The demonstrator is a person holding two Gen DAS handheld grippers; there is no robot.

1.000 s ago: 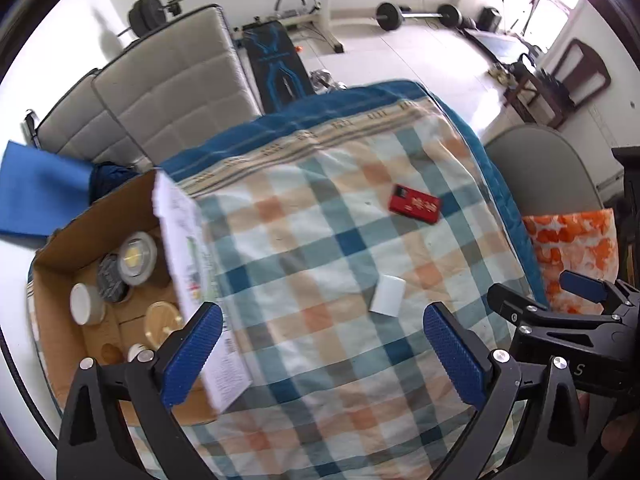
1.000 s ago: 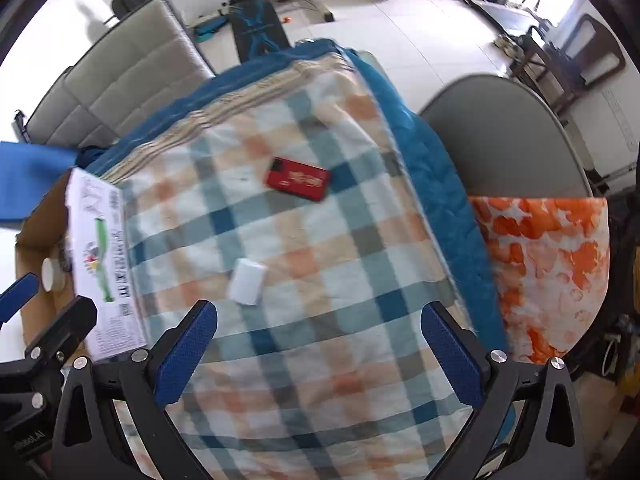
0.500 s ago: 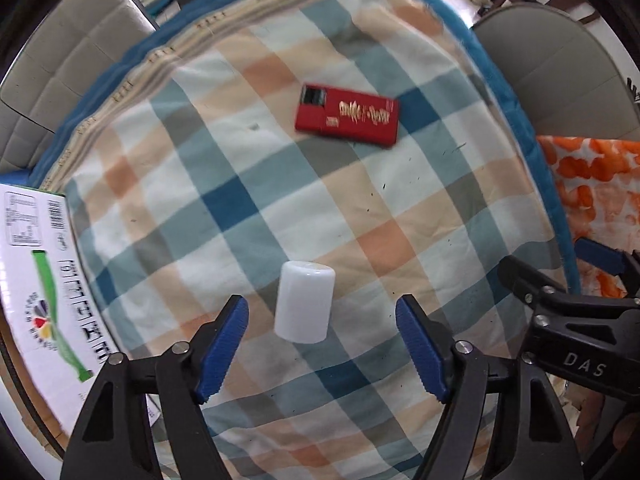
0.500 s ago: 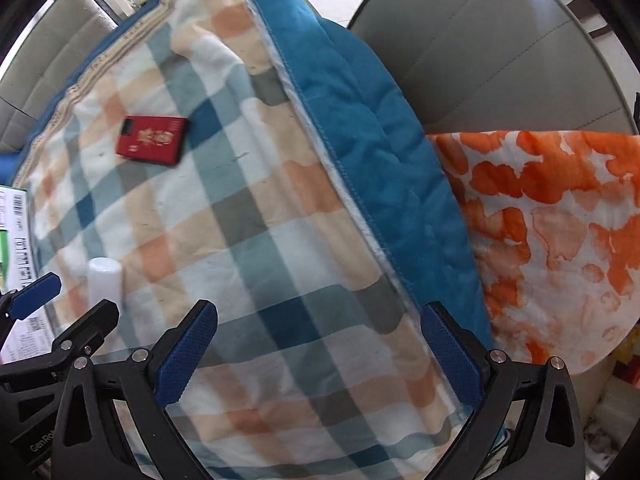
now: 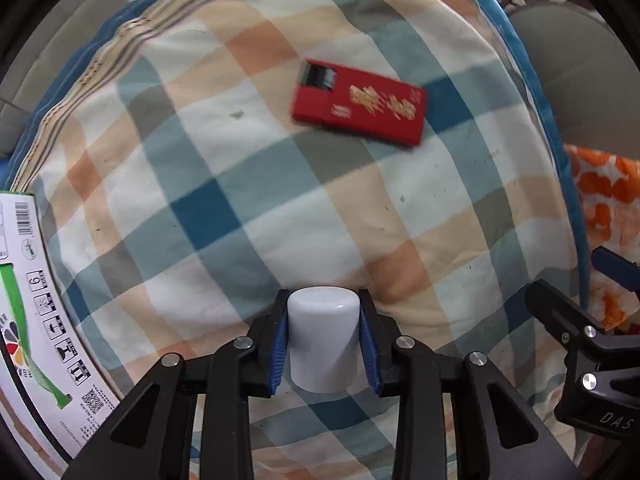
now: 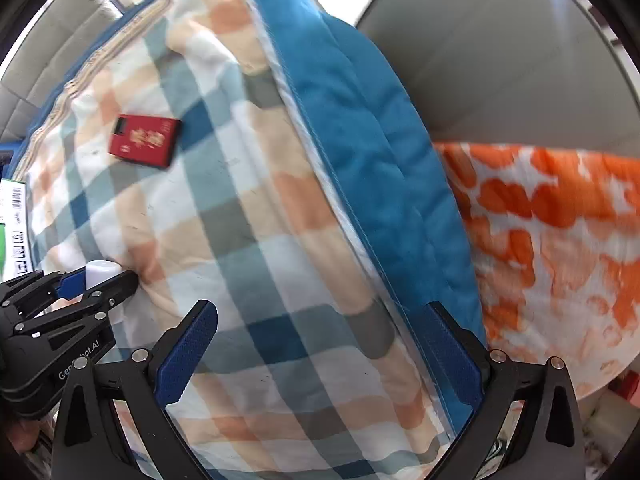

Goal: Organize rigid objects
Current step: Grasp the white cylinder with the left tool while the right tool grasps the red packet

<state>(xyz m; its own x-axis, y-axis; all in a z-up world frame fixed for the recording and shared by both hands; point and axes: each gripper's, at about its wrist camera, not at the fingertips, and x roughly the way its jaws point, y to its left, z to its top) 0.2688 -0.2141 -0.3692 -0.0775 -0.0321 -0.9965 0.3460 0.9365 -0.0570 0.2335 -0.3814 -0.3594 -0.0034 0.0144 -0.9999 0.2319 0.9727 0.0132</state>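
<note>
Two grippers in play, and only one has anything in it: the left gripper (image 5: 323, 338) has its blue pads (image 5: 280, 344) pressed against both sides of a small white cylinder (image 5: 322, 340), some kind of smooth plastic cap or little jar, can't tell which. It's lying on the plaid blanket (image 5: 248, 184), and the fabric dents in a bit around it. From the right wrist view you can see the same grab from the side, the left gripper (image 6: 96, 276) pinching the white cylinder (image 6: 102, 271) down at the lower left edge of the checked cloth. The right gripper (image 6: 320, 344) is spread wide with nothing between its fingers, hanging over the spot where the plaid blanket (image 6: 224, 216) meets a blue quilted cover (image 6: 360, 128) draped along its side. Further up the blanket, well apart from the cylinder, lies a flat red box (image 5: 358, 103) with gold lettering and a dark window at one end, sitting at a slight angle; it also shows in the right view (image 6: 145, 140). Off the left edge there's a white cardboard flap (image 5: 36, 320) with a barcode, a green stripe and shipping symbols printed on it. On the right side there's an orange and white patterned cushion (image 6: 552, 240) sitting against a grey chair (image 6: 500, 60).
</note>
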